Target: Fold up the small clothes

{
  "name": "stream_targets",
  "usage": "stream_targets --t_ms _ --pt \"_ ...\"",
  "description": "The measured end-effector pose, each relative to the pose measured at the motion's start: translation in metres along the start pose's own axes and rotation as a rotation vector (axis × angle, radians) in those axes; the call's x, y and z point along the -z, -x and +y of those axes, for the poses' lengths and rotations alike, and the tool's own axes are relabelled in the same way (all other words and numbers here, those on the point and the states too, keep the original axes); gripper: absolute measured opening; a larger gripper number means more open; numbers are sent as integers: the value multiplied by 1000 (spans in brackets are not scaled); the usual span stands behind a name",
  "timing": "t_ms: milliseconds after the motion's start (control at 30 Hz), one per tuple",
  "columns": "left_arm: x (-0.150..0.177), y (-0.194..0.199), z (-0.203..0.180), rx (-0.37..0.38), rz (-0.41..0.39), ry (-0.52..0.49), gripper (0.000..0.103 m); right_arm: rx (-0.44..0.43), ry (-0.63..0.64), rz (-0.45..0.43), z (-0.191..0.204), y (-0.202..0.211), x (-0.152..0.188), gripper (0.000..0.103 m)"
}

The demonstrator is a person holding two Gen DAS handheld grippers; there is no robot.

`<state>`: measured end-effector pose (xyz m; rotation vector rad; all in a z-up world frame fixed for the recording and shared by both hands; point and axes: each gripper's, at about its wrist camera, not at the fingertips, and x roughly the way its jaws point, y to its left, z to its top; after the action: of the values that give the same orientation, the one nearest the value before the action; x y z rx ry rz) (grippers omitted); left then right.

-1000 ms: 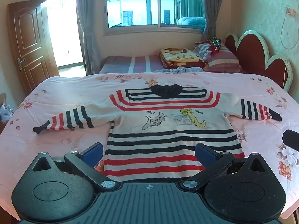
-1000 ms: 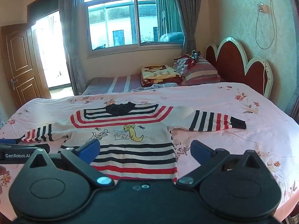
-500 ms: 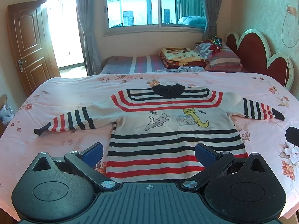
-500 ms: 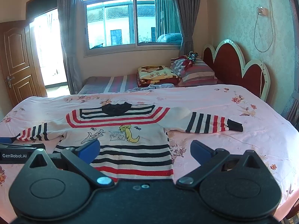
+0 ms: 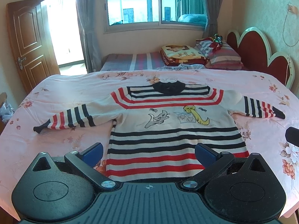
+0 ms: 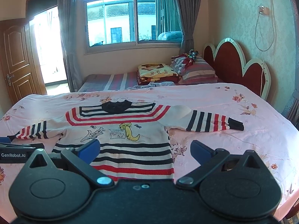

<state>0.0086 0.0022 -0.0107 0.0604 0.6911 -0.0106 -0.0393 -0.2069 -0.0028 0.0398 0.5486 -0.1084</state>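
Sweater [image 5: 173, 130] flat on bed [image 5: 65, 97], just beyond both gaping grippers [image 5: 148, 154] [image 6: 144, 150]

Sunlit window [image 6: 130, 20], grey curtains [image 6: 65, 37], wooden door [image 5: 28, 43], red headboard [image 6: 233, 65], pink floral bedsheet [image 6: 214, 100]

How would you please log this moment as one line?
phase: pre-grasp | striped sweater: flat, unfolded, on bed | left gripper: open | right gripper: open
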Motion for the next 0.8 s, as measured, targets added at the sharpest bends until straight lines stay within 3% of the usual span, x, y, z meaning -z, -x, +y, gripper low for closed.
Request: stream_targets --t_ms 800 --pt "10 1 -13 -5 25 -26 103 11 -17 23 -4 1 9 102"
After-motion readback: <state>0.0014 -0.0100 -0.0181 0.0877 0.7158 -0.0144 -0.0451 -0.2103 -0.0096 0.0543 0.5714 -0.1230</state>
